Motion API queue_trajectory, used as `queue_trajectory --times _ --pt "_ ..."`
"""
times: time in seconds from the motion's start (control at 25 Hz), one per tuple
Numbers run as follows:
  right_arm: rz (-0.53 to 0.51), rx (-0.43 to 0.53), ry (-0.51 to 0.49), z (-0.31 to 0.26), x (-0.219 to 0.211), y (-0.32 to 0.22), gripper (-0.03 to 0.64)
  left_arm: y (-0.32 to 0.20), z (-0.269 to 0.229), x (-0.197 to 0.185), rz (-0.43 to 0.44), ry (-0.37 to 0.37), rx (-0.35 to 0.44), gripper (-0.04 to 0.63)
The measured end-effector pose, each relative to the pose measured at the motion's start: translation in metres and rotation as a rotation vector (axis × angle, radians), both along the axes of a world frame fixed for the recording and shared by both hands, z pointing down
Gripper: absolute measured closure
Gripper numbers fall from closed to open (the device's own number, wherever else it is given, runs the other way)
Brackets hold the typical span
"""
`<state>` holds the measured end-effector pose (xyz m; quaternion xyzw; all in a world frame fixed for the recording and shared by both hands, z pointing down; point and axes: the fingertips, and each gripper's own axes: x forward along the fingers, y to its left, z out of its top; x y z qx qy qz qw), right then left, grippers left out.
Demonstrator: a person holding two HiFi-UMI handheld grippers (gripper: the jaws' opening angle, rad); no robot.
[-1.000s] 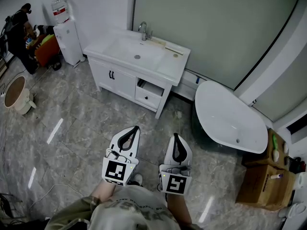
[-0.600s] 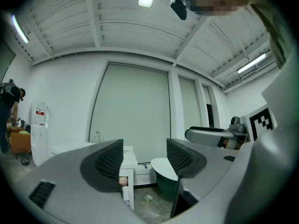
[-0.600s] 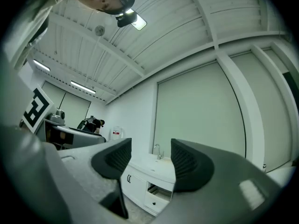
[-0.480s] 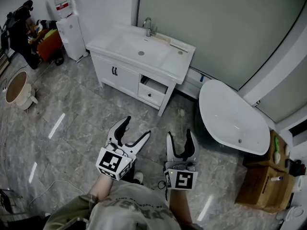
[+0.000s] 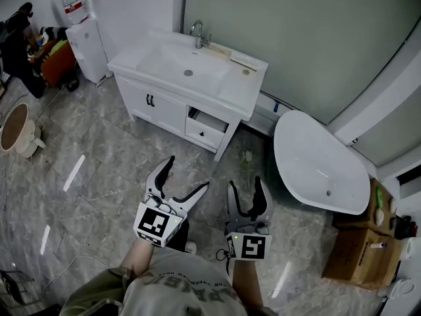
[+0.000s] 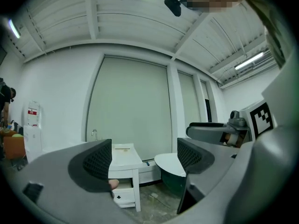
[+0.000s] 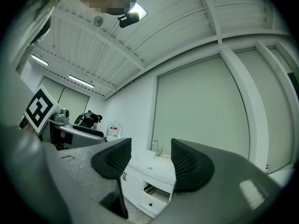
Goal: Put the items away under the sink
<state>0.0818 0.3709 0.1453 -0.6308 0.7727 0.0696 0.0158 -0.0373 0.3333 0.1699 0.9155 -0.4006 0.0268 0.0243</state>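
Jaws of left gripper (image 5: 187, 174) and right gripper (image 5: 245, 185), just opened wide, hold nothing; red dispenser label (image 5: 74, 7) unreadable.

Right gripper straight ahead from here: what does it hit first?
Probably the sink cabinet, around its half-open drawer, though depth is unclear. The right gripper has just been opening its jaws, nothing between them.

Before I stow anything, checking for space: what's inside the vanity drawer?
The drawer is ajar; only a dark strip inside shows, nothing visible there. The countertop hides the rest.
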Motion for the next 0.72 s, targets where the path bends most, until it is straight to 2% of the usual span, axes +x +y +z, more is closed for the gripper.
queue_trajectory --times 0.16,0.48,0.72 --pt "0.015 -0.016 0.004 0.003 0.002 -0.051 0.362 -0.055 0.002 0.002 0.026 0.007 -0.015 0.178" --pt "0.067 -0.002 0.028 -0.017 0.007 -0.162 0.362 -0.173 -0.024 0.01 0.102 0.009 0.034 0.178" --pt "0.1 -0.003 0.063 -0.026 0.006 -0.218 0.362 -0.231 -0.034 0.008 0.171 -0.002 0.033 0.178"
